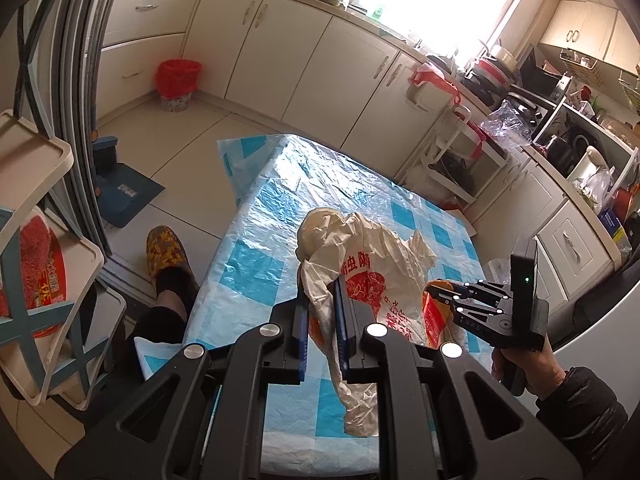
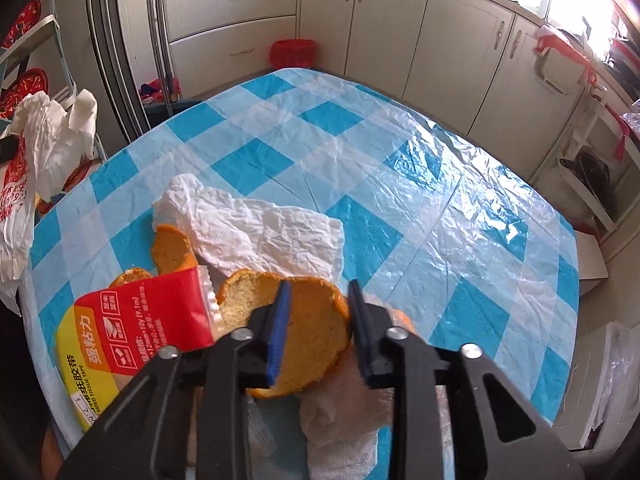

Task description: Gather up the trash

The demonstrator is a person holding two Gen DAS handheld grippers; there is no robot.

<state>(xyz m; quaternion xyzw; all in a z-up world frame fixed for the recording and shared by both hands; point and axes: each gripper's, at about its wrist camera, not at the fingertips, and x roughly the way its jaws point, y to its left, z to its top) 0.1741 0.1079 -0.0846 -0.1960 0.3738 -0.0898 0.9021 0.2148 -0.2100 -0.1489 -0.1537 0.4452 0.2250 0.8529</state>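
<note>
My left gripper [image 1: 322, 292] is shut on a crumpled white plastic bag with red print [image 1: 360, 248], held up above the blue-checked table [image 1: 256, 248]. The same bag [image 2: 24, 184] shows at the left edge of the right wrist view. My right gripper [image 2: 319, 286] points down at the table's near edge, its blue pads closed on a curved piece of orange peel [image 2: 316, 332]. Beside it lie a red and yellow tape packet [image 2: 132, 328], another peel piece [image 2: 172, 248] and a crumpled white tissue [image 2: 264, 232]. From the left wrist view the right gripper [image 1: 434, 292] sits just right of the bag.
A second wadded tissue [image 2: 340, 412] lies under the right gripper. A red-lined bin [image 1: 178, 76] stands on the floor by the far cabinets. A slippered foot [image 1: 166, 248] is left of the table, next to a shelf rack [image 1: 48, 160]. Cluttered counters run along the right.
</note>
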